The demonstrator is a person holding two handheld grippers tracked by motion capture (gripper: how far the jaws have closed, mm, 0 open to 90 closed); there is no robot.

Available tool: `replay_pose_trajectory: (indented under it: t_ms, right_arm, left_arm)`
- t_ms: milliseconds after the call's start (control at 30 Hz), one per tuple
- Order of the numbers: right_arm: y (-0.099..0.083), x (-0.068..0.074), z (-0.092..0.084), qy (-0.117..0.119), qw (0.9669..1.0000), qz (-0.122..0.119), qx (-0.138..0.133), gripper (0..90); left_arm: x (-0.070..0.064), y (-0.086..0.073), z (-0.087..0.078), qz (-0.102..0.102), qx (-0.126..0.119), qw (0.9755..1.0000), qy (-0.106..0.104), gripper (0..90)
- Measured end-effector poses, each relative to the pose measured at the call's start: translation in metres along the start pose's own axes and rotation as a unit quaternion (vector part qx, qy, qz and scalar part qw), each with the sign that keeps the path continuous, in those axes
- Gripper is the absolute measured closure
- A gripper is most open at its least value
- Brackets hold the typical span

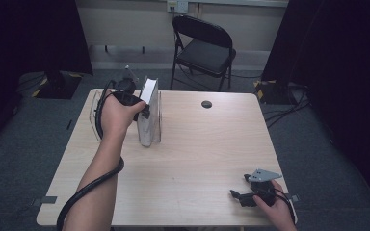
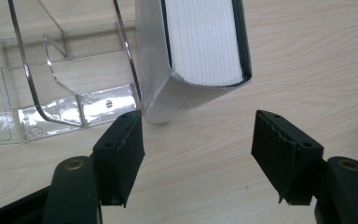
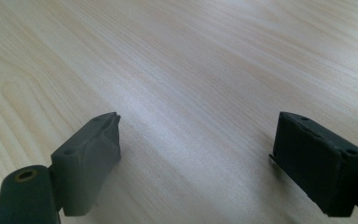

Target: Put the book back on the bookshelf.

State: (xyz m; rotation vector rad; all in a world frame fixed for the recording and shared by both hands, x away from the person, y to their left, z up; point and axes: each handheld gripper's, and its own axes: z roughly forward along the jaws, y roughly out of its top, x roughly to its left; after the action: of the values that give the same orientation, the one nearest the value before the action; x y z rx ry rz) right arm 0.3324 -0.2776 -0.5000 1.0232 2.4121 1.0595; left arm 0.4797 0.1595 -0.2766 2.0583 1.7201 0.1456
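Book (image 2: 205, 42) stands upright on the table (image 1: 197, 154), at about 10 o'clock from table centre, leaning against the right wall of the clear acrylic holder (image 2: 74, 93). Your left gripper (image 2: 198, 144) sits just short of it, jaws half open with nothing between them; the book's lower corner is just beyond the tips. Right gripper (image 3: 196, 158) rests at 5 o'clock near the table edge, jaws spread wide over bare wood, holding nothing.

Handling guess: thick hardback, stiff, probably fairly heavy, with a smooth cover that could slip. It's tilted slightly, so a nudge may tip it. Take it across the covers, mid-height near the spine, not on the loose page edge. The holder looks light and may slide if bumped.
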Motion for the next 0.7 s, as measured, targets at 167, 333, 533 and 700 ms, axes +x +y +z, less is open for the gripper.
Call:
replay_pose_trajectory:
  t_ms: [167, 333, 533, 700]
  right_arm:
    - [0.0, 0.0, 0.0, 0.0, 1.0, 0.0, 0.0, 14.1]
    - [0.0, 0.0, 0.0, 0.0, 1.0, 0.0, 0.0, 14.2]
    - [0.0, 0.0, 0.0, 0.0, 1.0, 0.001, 0.001, 14.2]
    - [0.0, 0.0, 0.0, 0.0, 1.0, 0.0, 0.001, 14.1]
  left_arm:
    - [0.004, -0.006, -0.001, 0.001, -0.002, 1.0, -0.001, 33.7]
    - [0.009, -0.012, -0.002, -0.001, -0.005, 1.0, -0.007, 33.4]
    - [0.017, -0.019, -0.002, 0.004, 0.003, 0.9999, -0.009, 33.3]
    - [0.02, -0.025, -0.002, 0.008, 0.006, 0.9999, -0.012, 33.3]
